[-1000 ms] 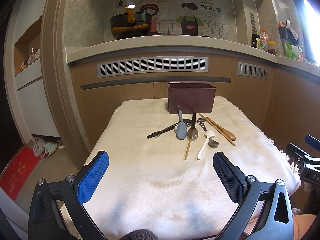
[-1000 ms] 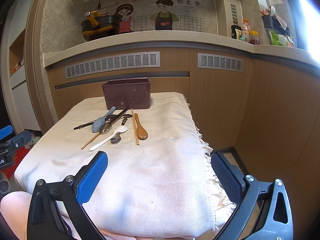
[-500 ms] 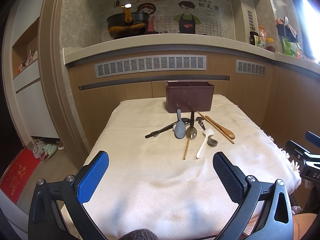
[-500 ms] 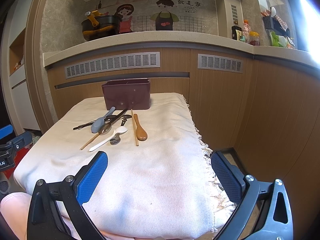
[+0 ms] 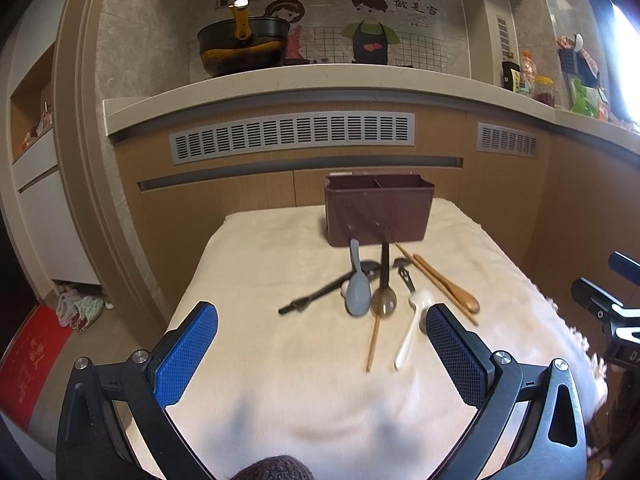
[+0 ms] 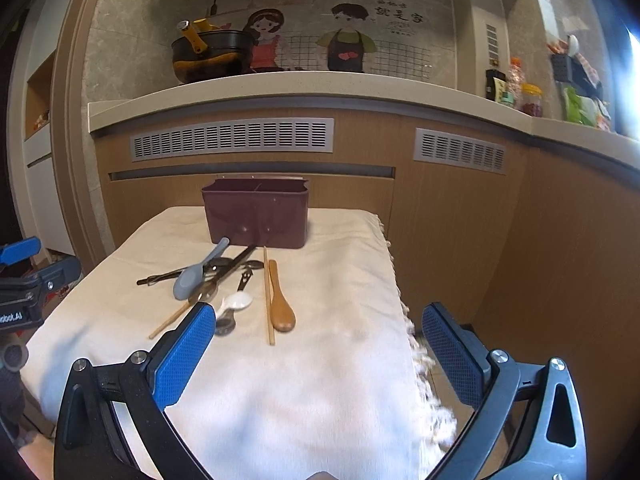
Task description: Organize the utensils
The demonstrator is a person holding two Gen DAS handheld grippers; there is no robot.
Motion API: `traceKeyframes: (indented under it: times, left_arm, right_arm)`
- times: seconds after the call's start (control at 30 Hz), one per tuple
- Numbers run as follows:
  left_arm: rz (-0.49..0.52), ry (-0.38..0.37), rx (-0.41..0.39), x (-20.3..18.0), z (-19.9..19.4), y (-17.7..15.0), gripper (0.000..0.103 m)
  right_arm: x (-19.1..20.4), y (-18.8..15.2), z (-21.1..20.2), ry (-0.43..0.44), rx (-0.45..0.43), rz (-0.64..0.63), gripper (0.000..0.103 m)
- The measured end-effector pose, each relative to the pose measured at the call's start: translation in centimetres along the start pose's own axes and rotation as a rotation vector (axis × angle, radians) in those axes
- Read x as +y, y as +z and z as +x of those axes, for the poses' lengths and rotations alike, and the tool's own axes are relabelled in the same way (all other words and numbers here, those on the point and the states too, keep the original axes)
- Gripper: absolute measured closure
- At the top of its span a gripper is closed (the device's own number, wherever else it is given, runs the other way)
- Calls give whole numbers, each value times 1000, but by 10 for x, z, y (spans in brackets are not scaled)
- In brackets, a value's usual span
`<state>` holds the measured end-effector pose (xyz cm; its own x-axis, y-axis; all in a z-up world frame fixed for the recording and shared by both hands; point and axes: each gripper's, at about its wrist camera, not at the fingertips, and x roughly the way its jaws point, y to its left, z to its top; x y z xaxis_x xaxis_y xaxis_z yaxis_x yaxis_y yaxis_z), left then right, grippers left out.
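Observation:
A dark brown utensil caddy (image 5: 378, 210) (image 6: 256, 213) with two compartments stands at the far end of the cloth-covered table (image 5: 248, 264) (image 6: 348, 264). In front of it lies a loose pile: a grey-blue spoon (image 5: 357, 290) (image 6: 192, 276), a wooden spoon (image 5: 448, 289) (image 6: 280, 300), a white spoon (image 5: 412, 328) (image 6: 236, 302), chopsticks (image 5: 374, 342) (image 6: 268, 300), a clear-bowled ladle (image 5: 384, 300) and black utensils (image 5: 316, 294). My left gripper (image 5: 322, 344) hovers open, short of the pile. My right gripper (image 6: 318, 344) is open over the table's right part, its left finger (image 6: 184, 356) near the white spoon.
A stone counter runs behind the table with a black pot (image 5: 244, 50) on it and jars (image 5: 536, 84) at the right. The cloth's fringed right edge (image 6: 416, 344) drops to the floor. A red mat (image 5: 28, 360) and slippers lie at the left.
Both grippers have moved forward toward the utensil pile, which looks larger and nearer. The fingers stay spread the same width. Nothing on the table has shifted.

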<state>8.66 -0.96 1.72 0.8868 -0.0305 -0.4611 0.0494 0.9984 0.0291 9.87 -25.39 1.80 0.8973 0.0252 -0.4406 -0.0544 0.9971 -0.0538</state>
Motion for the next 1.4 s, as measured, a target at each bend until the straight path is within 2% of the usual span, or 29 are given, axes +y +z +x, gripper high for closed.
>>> traceKeyframes:
  times: [0.13, 0.3, 0.5, 0.67, 0.83, 0.97, 1.0, 1.07, 1.17, 1.27, 1.4]
  left_arm:
    - [18, -12, 17, 3, 32, 24, 0]
    - [-12, -15, 48, 15, 72, 36, 0]
    - [-78, -41, 93, 27, 115, 25, 0]
    - [5, -66, 190, 13, 149, 9, 0]
    - [-15, -11, 163, 22, 155, 9, 0]
    - [-43, 19, 151, 38, 152, 14, 0]
    - [-48, 28, 154, 42, 151, 15, 0]
    - [-72, 57, 156, 53, 149, 15, 0]
    - [-133, 87, 155, 72, 145, 14, 0]
    - [-151, 101, 164, 81, 144, 10, 0]
    - [-138, 99, 170, 80, 140, 6, 0]
  right_arm:
    - [6, 16, 31, 50, 44, -28, 0]
    - [17, 24, 76, 48, 89, -82, 0]
    - [22, 19, 128, 56, 179, -118, 0]
    - [28, 15, 153, 65, 234, -136, 0]
    - [50, 6, 161, 147, 282, -163, 0]
    - [71, 5, 171, 166, 305, -165, 2]
    - [75, 7, 174, 175, 306, -155, 4]
    - [85, 12, 179, 205, 318, -137, 23]
    - [102, 12, 187, 274, 363, -124, 39]
    - [119, 7, 193, 302, 387, -139, 46]
    - [132, 1, 201, 293, 420, -157, 46]
